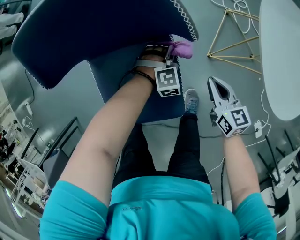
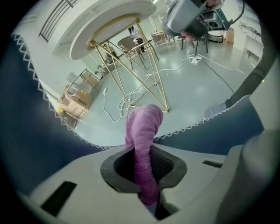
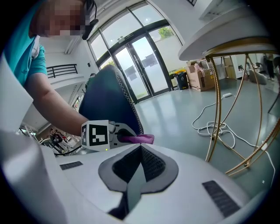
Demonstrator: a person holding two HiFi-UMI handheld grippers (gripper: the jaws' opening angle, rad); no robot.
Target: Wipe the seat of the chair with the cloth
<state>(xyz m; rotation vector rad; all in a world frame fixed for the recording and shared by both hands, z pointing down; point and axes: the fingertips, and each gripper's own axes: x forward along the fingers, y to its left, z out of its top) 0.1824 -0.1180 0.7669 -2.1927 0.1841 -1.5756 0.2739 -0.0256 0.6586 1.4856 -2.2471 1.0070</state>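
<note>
Cloth (image 2: 142, 144) pinched in left gripper (image 1: 172, 52) fingers (image 2: 118, 166) at chair seat (image 1: 112, 70) edge; right gripper (image 1: 213, 84) fingers (image 3: 153, 164) closed, empty, over open floor (image 1: 211, 28).

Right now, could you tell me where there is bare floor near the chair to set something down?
Bare grey floor lies between the chair and the gold table legs, just ahead of the right gripper. It is crowded by the white cables near those legs, and where the left gripper holds the cloth.
</note>
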